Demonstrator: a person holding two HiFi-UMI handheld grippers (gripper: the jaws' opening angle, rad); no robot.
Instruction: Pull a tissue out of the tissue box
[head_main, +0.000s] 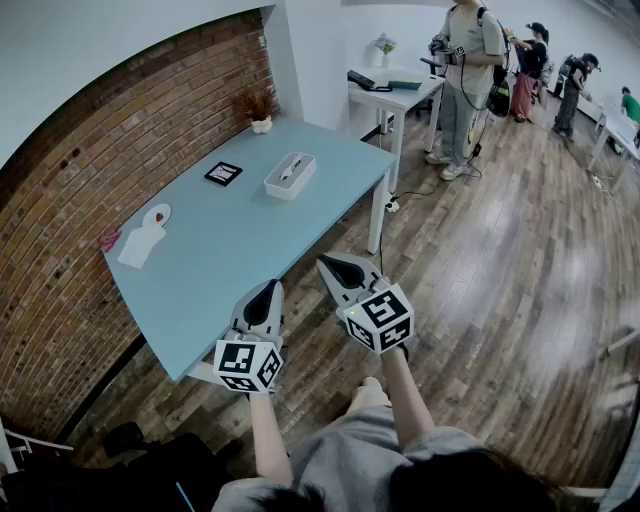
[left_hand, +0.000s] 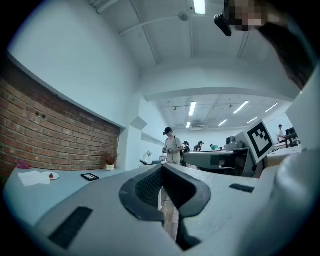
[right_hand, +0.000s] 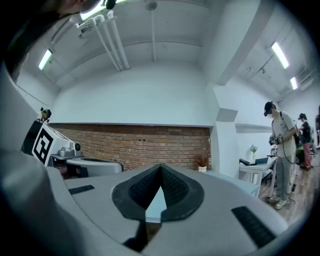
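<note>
- Far across the blue counter (head_main: 230, 260), a white tissue box (head_main: 290, 175) sits near a black card (head_main: 223, 173).
- Left tongs (head_main: 267, 289) and right tongs (head_main: 331, 264) hover at its near edge, both closed, empty.

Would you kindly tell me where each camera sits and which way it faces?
Head view: on the person's head, facing steeply down at the blue table and tissue box; forearms, left gripper and right gripper show.
Left gripper view: on the left gripper, looking along its shut jaws over the table; the right gripper shows at right.
Right gripper view: on the right gripper, facing the brick wall; the left gripper shows at left.
Shared: all three show the potted plant.
</note>
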